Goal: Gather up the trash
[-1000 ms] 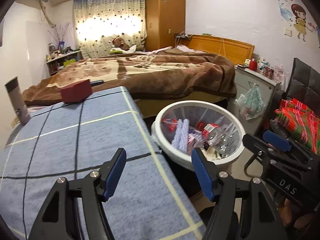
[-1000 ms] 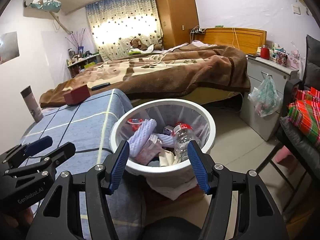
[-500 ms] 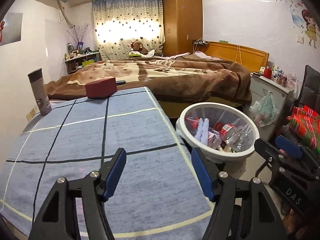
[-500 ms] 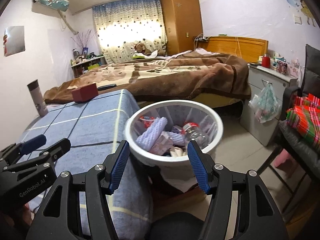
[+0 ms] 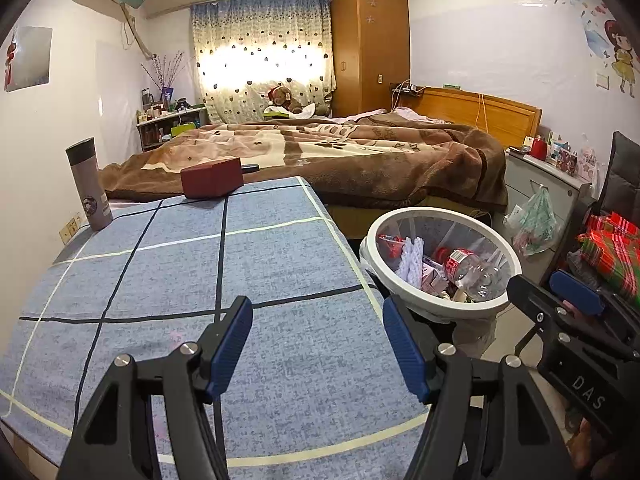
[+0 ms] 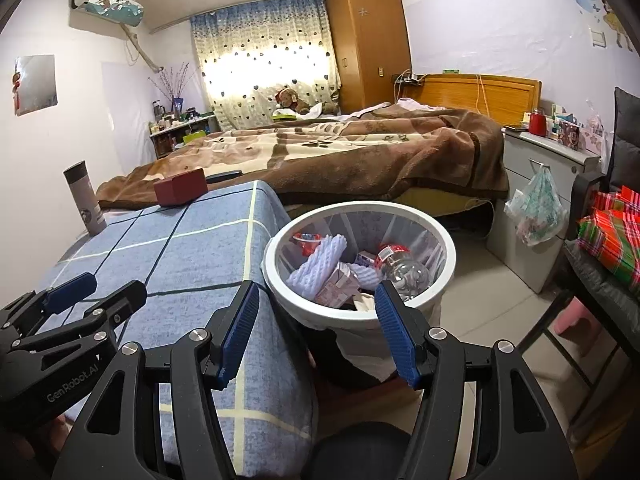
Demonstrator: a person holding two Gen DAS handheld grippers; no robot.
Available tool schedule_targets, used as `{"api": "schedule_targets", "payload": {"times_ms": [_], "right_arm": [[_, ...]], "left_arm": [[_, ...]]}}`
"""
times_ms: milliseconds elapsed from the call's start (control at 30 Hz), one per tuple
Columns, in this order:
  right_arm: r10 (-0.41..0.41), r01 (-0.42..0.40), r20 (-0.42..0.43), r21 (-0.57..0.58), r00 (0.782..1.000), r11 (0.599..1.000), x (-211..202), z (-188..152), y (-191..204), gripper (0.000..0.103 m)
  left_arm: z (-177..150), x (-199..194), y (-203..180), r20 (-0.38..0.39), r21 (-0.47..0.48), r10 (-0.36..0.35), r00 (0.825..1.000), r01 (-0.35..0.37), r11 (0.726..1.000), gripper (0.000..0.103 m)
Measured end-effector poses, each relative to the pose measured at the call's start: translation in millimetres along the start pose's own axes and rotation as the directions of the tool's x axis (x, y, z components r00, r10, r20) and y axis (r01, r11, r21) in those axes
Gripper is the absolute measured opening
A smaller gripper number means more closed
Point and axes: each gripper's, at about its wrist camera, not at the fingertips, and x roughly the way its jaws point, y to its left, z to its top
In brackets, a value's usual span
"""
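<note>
Two grippers hovered with empty jaws over a cleared bench beside a full wastebasket.

Largest was the bench, covered in a blue checked cloth, bearing only a dark red box and a grey tumbler at its far end. Just beside its right edge stood the white wastebasket, holding a clear plastic bottle, a lilac knitted cloth and a pink carton. The left gripper hung above the cloth, jaws wide apart and holding nothing; the right gripper straddled the basket's near rim, jaws likewise wide and empty.
</note>
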Motion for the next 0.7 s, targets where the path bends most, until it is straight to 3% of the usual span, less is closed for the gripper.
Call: {"api": "schedule_targets", "payload": {"times_ms": [700], "right_arm": [[0.005,-0.005,0.004,-0.007,1.000,1.000,-3.4,1.0,1.7,0.062]], "left_arm": [[1.9,-5.7,6.6,-0.003,-0.015,0.004,1.000,-0.004,1.000,0.070]]}}
